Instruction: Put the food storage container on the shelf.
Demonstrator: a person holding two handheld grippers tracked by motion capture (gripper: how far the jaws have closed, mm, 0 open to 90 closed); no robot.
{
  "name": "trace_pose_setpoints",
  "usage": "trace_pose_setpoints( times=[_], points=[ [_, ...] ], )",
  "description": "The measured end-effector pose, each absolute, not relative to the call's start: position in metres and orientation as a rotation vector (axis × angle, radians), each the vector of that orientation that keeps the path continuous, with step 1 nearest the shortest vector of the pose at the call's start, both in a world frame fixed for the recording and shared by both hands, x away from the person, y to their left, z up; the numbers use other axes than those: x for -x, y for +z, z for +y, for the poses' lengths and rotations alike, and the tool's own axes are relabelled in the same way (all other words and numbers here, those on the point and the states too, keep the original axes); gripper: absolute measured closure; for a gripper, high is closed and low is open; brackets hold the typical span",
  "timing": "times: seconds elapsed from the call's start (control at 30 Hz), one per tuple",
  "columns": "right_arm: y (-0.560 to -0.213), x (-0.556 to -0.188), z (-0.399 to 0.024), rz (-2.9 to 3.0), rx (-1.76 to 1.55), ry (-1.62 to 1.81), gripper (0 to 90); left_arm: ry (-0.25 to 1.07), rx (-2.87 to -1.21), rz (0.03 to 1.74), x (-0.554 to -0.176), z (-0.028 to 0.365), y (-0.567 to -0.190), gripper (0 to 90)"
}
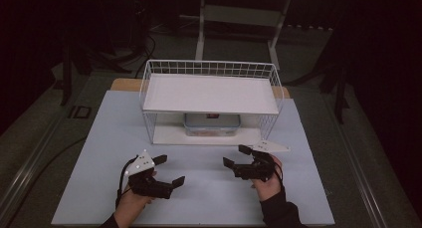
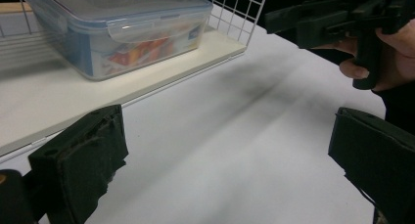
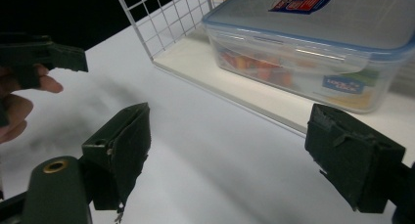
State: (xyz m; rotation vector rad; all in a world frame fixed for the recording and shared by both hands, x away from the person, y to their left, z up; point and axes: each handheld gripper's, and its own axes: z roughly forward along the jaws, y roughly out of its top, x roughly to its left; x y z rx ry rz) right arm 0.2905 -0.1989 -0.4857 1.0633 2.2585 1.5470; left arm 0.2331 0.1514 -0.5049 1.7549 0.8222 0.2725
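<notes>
A pale blue-white surface [image 1: 209, 188] lies under dim light, with dark floor and furniture legs beyond it. Nearest, the person's two hands rest low over the surface. The left gripper [image 1: 161, 171] sits at the near left, its jaws spread wide with nothing between them. The right gripper [image 1: 236, 156] sits at the near right, closer to the rack, its jaws also wide apart and empty.

Just beyond them stands a white wire rack [image 1: 149, 121] with a flat upper shelf and a lower shelf close to the surface. On that lower shelf, in the middle and set back from the front edge, sits a clear plastic food box [image 1: 212, 124] with a blue-rimmed lid. The gripper views show the lid's side clip latched down and colourful contents inside.

The box looks rigid and smooth-walled, so it should hold its shape under a squeeze but could slide between pads. With contents inside it probably has some weight, though likely moderate. It is too wide for one gripper across its length. The best hold seems to be one gripper on each short end, under the lid rim, or a pinch on the near clip flap to draw it forward from under the upper shelf, which leaves little room above.
</notes>
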Motion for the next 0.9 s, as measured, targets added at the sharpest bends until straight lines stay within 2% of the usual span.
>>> trace_pose_setpoints(
  times=[0.53,0.9],
  points=[
    [-0.481,-0.256,-0.246,2.183,-1.069,1.545,16.1,0.267,-1.768,0.812,-0.220,0.170,-0.503,0.9],
    [-0.486,-0.238,-0.284,2.149,-1.084,1.493,16.1,0.330,-1.780,0.853,-0.209,0.193,-0.502,0.9]
  ],
)
